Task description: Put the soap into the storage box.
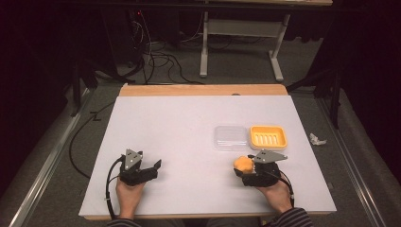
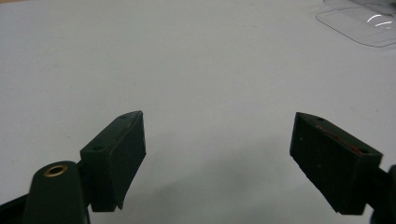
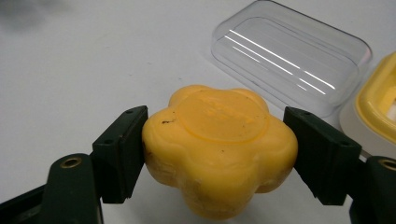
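Soap (image 3: pixel 219 149) sits pinched between R gripper (image 1: pixel 247 171) jaws — dish (image 1: pixel 268 137) lies at 1 o'clock from it, lid (image 1: pixel 231 137) at 11. L gripper (image 2: pixel 219 163) jaws spread, empty — R is nearer the dish.

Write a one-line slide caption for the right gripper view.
Right gripper shut on yellow flower-shaped soap, clear lid and yellow dish on table beyond.

The high view looks forward and down over the whole table (image 1: pixel 189 123) (both gripper views skim close above it).
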`<state>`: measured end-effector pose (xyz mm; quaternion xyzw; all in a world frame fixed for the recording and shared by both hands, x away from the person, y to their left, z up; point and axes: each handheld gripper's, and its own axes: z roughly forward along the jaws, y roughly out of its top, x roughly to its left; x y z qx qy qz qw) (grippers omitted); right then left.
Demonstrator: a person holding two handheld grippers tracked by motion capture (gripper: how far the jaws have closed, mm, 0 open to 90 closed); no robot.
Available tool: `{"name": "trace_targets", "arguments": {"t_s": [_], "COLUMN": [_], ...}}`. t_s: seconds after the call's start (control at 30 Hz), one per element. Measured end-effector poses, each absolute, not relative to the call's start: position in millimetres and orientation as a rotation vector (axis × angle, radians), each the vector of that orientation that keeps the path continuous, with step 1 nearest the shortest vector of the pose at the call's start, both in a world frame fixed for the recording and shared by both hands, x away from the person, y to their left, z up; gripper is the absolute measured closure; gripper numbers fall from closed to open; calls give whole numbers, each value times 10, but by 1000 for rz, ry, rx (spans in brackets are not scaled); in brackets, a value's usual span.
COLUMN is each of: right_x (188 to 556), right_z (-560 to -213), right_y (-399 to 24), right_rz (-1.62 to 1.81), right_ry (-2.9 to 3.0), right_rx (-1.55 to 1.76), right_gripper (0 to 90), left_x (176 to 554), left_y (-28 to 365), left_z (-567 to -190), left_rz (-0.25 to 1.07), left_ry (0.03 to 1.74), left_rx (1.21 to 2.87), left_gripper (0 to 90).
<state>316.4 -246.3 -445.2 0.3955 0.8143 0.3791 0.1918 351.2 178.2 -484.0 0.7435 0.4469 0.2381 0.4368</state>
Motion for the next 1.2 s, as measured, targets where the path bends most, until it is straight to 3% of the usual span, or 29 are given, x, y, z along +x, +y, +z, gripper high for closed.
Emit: {"name": "trace_targets", "arguments": {"t_s": [1.2], "right_x": [3230], "right_z": [-4291], "right_y": [-2972], "right_rz": [1078], "right_ry": [2175], "right_rx": [1249], "right_gripper": [257], "left_x": [3528], "left_y": [1786], "left_z": [-4843], "left_rz": [578], "left_ry": [1131], "left_rx": [1850], "left_gripper": [198]}}
